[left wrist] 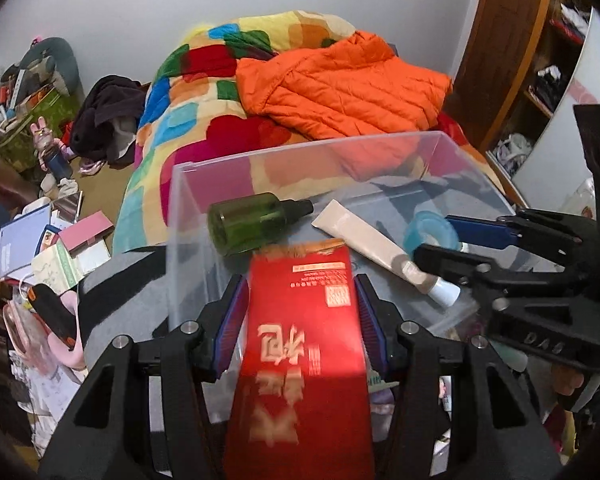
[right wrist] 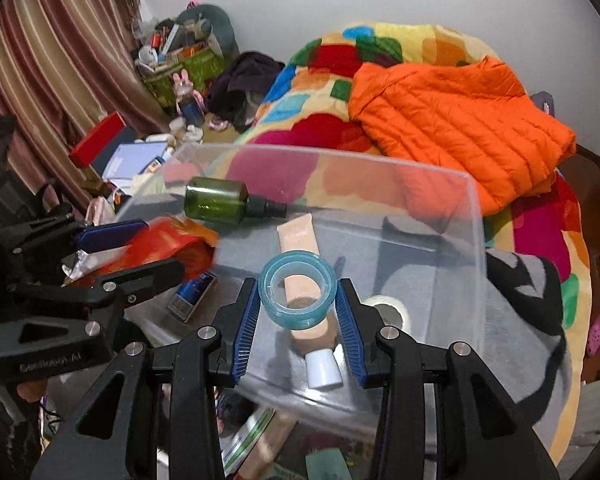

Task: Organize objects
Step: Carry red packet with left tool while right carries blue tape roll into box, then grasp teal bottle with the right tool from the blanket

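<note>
A clear plastic bin (left wrist: 300,152) (right wrist: 476,216) stands on a grey cloth by the bed. In it lie a green spray bottle (left wrist: 252,220) (right wrist: 220,200) and a beige tube with a white cap (left wrist: 380,244) (right wrist: 300,236). My left gripper (left wrist: 302,312) is shut on a red box with gold lettering (left wrist: 304,344), held over the bin's near wall; the box shows blurred in the right wrist view (right wrist: 164,248). My right gripper (right wrist: 298,312) (left wrist: 440,236) is shut on a blue tape roll (right wrist: 297,294) (left wrist: 430,232), held over the tube inside the bin.
A bed with a colourful blanket (left wrist: 204,120) and an orange puffer jacket (left wrist: 340,84) (right wrist: 460,128) lies behind the bin. Cluttered books, boxes and toys (left wrist: 52,240) cover the floor to the left. A white tape roll (right wrist: 388,310) and a blue item (right wrist: 194,292) lie near the bin.
</note>
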Motion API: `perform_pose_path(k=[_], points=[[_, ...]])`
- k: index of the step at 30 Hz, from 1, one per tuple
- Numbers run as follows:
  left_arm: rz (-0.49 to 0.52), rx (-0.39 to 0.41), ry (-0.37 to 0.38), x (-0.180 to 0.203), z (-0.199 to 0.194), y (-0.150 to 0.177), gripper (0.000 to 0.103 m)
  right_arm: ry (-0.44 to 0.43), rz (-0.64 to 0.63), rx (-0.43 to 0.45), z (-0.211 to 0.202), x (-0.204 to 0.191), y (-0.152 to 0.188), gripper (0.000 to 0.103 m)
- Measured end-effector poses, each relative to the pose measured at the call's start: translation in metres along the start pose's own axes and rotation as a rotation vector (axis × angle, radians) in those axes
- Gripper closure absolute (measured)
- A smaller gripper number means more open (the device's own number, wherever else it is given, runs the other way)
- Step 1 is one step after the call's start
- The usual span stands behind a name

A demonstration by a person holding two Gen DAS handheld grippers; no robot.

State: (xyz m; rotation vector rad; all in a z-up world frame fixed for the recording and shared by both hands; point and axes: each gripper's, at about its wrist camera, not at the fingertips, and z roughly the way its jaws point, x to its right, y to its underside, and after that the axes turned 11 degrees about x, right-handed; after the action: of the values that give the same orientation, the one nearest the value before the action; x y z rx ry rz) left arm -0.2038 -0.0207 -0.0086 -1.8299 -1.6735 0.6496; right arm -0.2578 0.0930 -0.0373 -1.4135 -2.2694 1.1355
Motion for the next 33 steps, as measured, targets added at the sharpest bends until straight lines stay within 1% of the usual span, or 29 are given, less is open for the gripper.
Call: perform_pose_path(k=[2, 5, 9, 11, 12, 13, 16, 18, 22, 26, 30, 33], points=[[-0.002, -0.005, 0.010, 0.001, 0.002, -0.001, 0.050, 0.002, -0.004, -0.012, 0.005, -0.001, 0.001, 0.068], [-0.006, 0.013, 0.016, 0.002, -0.002, -0.003, 0.050, -0.007, -0.005, -0.030, 0.009, -0.003, 0.004, 0.067], [-0.005, 0.040, 0.013, 0.002, -0.014, -0.002, 0.050, -0.001, -0.011, -0.028, 0.004, -0.003, 0.004, 0.067], [-0.002, 0.052, 0.010, 0.003, -0.020, -0.002, 0.050, 0.006, -0.024, -0.021, 0.000, -0.005, 0.004, 0.066], [0.002, 0.062, 0.009, 0.004, -0.025, -0.001, 0.050, 0.007, -0.032, -0.018, -0.003, -0.007, 0.004, 0.064], [0.005, 0.070, 0.005, 0.004, -0.030, 0.000, 0.050, 0.006, -0.038, -0.014, -0.006, -0.008, 0.005, 0.060], [0.016, 0.105, 0.005, 0.006, -0.047, 0.004, 0.049, 0.009, -0.049, 0.015, -0.019, -0.011, 0.006, 0.054], [0.020, 0.127, 0.011, 0.009, -0.058, 0.009, 0.044, 0.015, -0.060, 0.038, -0.030, -0.012, 0.007, 0.053], [0.036, 0.151, 0.034, 0.017, -0.075, 0.023, 0.041, 0.029, -0.068, 0.082, -0.056, -0.009, 0.014, 0.052], [0.057, 0.139, 0.072, 0.029, -0.082, 0.042, 0.040, 0.044, -0.048, 0.108, -0.077, 0.002, 0.024, 0.052], [0.078, 0.096, 0.122, 0.044, -0.076, 0.065, 0.040, 0.073, -0.027, 0.109, -0.091, 0.014, 0.044, 0.052], [0.087, 0.046, 0.165, 0.055, -0.065, 0.083, 0.040, 0.077, 0.001, 0.085, -0.095, 0.024, 0.064, 0.052]])
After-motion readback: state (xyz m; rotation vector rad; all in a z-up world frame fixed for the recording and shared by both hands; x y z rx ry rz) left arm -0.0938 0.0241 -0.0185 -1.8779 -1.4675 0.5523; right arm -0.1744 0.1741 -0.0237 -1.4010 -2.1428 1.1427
